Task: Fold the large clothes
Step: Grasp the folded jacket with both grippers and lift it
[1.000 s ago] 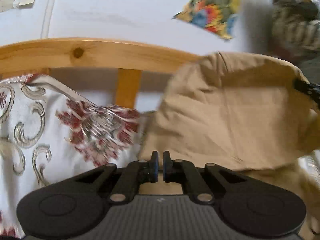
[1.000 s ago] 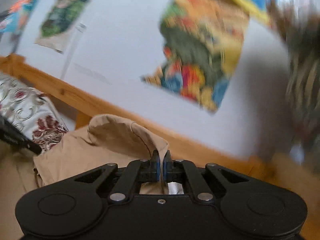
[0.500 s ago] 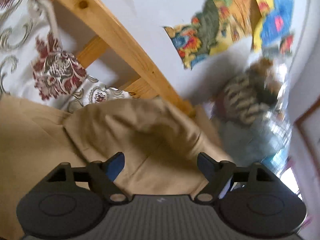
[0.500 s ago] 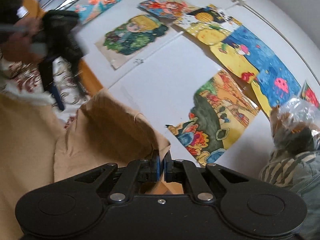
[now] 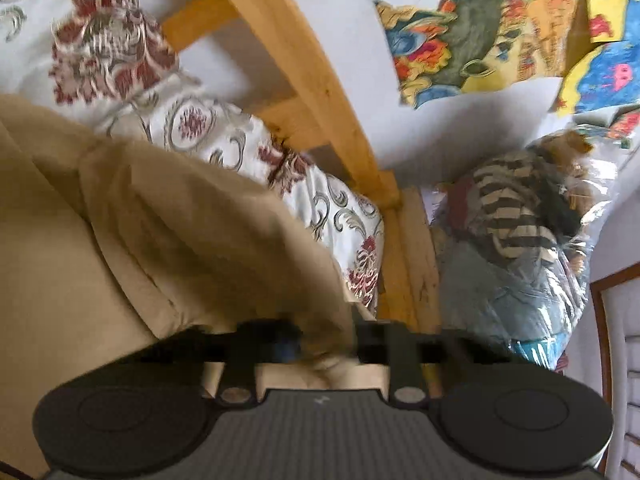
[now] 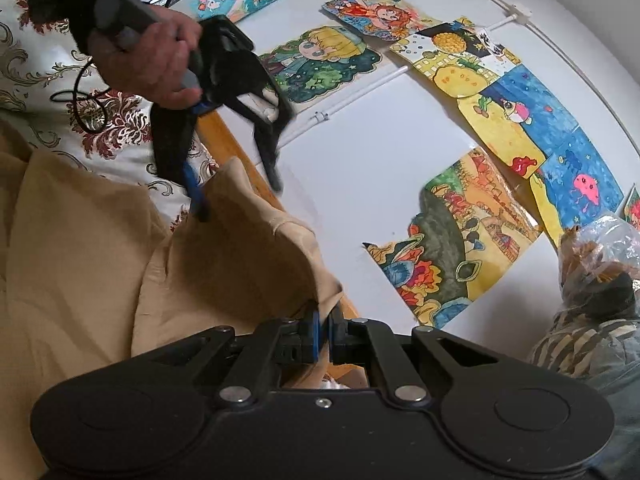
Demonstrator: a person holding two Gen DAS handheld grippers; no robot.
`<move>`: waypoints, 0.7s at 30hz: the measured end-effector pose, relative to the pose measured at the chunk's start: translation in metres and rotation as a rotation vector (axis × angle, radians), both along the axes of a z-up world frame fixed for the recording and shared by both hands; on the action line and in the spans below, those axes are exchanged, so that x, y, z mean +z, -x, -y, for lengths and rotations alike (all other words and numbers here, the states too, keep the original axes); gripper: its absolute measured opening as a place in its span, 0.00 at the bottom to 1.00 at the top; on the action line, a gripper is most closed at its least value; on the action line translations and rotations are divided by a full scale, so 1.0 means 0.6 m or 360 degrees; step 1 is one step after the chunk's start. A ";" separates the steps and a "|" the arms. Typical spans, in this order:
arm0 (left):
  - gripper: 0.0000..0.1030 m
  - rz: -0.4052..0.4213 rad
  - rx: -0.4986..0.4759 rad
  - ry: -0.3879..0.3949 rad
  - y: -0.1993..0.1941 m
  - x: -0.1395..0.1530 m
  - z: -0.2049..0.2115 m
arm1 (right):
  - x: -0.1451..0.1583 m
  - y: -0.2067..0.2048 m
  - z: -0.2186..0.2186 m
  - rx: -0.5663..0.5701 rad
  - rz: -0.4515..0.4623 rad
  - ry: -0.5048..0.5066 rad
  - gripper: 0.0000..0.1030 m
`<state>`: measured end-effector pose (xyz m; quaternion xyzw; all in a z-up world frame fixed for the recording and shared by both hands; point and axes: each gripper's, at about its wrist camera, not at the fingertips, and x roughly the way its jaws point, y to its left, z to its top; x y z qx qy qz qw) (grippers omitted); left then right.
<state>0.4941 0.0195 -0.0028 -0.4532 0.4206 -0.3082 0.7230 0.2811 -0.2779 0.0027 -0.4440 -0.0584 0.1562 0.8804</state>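
A large tan garment (image 5: 180,220) lies bunched on the bed, also seen in the right wrist view (image 6: 80,240). My left gripper (image 5: 324,340) is blurred; its jaws are closing around a raised fold of the tan cloth, which sits between them. From the right wrist view the left gripper (image 6: 239,199) still has its fingers apart over the garment's peak. My right gripper (image 6: 324,320) is shut on a corner of the garment and holds it up off the bed.
A wooden headboard rail (image 5: 320,80) runs behind floral bedding (image 5: 224,132). A clear plastic bag of clothes (image 5: 520,240) stands at the right. Coloured drawings (image 6: 460,240) hang on the white wall. A person's hand (image 6: 152,60) holds the left gripper's handle.
The left gripper let go, rolled and opened wide, and now narrows around a fold of the garment. The right gripper swung sideways with its corner of cloth still gripped.
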 end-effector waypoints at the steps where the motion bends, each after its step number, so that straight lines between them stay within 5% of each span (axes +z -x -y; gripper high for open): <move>1: 0.12 -0.0007 0.0031 -0.0003 0.002 0.002 0.004 | 0.000 0.001 0.000 -0.0016 -0.0019 -0.0007 0.04; 3: 0.09 0.0010 0.0092 0.0009 0.003 0.009 0.012 | 0.003 0.003 0.003 -0.0051 -0.0061 -0.0024 0.05; 5: 0.08 0.0021 0.0159 0.0040 0.004 0.015 0.017 | 0.007 0.014 0.006 -0.0099 -0.0048 -0.0071 0.19; 8: 0.08 0.0019 0.0193 0.0063 0.000 0.018 0.022 | 0.014 0.052 0.011 -0.0094 -0.0041 -0.0200 0.20; 12: 0.08 0.0040 0.0176 0.0053 0.001 0.022 0.023 | -0.001 0.054 -0.016 0.0017 -0.0451 -0.0330 0.04; 15: 0.08 0.0083 0.0148 0.0065 0.005 0.032 0.020 | -0.031 -0.004 -0.035 -0.0045 -0.0861 -0.0538 0.02; 21: 0.08 0.0337 -0.0028 -0.0026 0.046 0.041 0.000 | -0.054 -0.158 0.011 -0.0381 -0.1135 -0.1252 0.02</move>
